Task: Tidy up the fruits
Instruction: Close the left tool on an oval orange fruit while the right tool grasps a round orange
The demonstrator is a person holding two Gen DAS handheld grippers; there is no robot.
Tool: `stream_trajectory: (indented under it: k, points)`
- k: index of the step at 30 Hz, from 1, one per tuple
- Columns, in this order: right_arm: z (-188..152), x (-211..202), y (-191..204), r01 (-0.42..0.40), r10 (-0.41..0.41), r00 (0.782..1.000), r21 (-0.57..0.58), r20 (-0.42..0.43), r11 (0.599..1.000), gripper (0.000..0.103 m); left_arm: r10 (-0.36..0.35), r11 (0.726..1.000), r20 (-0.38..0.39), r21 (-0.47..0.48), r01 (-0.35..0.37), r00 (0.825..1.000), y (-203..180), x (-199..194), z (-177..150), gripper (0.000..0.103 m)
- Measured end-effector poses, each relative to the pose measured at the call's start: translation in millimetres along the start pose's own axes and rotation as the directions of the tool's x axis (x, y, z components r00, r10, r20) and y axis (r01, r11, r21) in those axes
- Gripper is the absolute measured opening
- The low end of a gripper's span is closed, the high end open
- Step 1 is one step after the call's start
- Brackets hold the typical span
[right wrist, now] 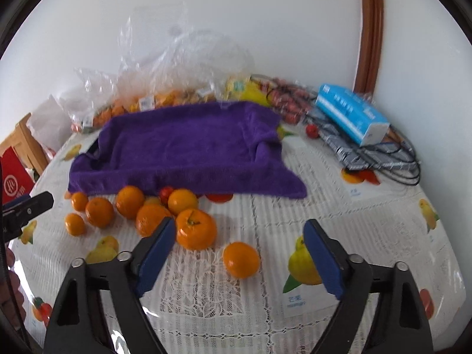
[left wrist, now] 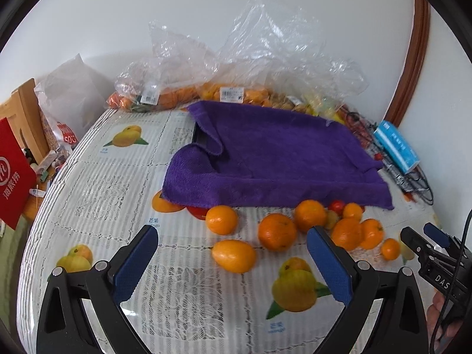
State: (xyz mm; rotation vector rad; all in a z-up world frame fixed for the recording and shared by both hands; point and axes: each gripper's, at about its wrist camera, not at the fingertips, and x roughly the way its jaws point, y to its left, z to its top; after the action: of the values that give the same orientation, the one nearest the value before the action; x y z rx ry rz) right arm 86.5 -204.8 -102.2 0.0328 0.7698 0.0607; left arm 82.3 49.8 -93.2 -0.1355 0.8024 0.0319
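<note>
Several loose oranges lie on the table in front of a purple towel (left wrist: 274,159) draped over a tray. In the left wrist view my left gripper (left wrist: 233,268) is open and empty, with an oval orange fruit (left wrist: 234,256) between its fingers and a round orange (left wrist: 277,231) just beyond. In the right wrist view my right gripper (right wrist: 240,259) is open and empty, with a single orange (right wrist: 241,260) between its fingers and a larger orange with a stem (right wrist: 196,229) by the left finger. A small red tomato (right wrist: 166,193) sits at the towel's edge (right wrist: 188,147).
Clear plastic bags of fruit (left wrist: 183,94) line the wall behind the towel. A blue tissue pack (right wrist: 351,113) rests on a wire basket (right wrist: 380,159) at the right. A red box (left wrist: 14,174) and a wooden chair (left wrist: 23,112) stand off the table's left. The tablecloth (right wrist: 368,224) carries printed fruit pictures.
</note>
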Motion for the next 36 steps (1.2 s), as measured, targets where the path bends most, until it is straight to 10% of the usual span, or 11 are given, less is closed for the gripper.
stream_trajectory:
  k: [16, 26, 30, 36]
  points:
    - [-33, 42, -11, -0.042, 0.041, 0.994, -0.009, -0.097, 0.999, 0.034, -0.029, 0.999, -0.08, 0.014, 0.031, 0.996, 11, 38, -19, 0.099]
    - [-34, 43, -13, -0.048, 0.048, 0.995, 0.013, -0.089, 0.999, 0.034, -0.048, 0.998, -0.096, 0.034, 0.052, 0.994, 7, 50, -24, 0.079]
    - [-34, 44, -12, -0.039, 0.039, 0.995, 0.004, -0.089, 0.999, 0.034, -0.04, 0.996, -0.088, 0.073, 0.046, 0.995, 0, 52, -27, 0.046]
    - [-34, 42, -16, -0.058, 0.06, 0.995, 0.026, -0.079, 0.998, 0.034, -0.064, 0.993, -0.09, 0.09, 0.072, 0.994, -1, 47, -28, 0.045]
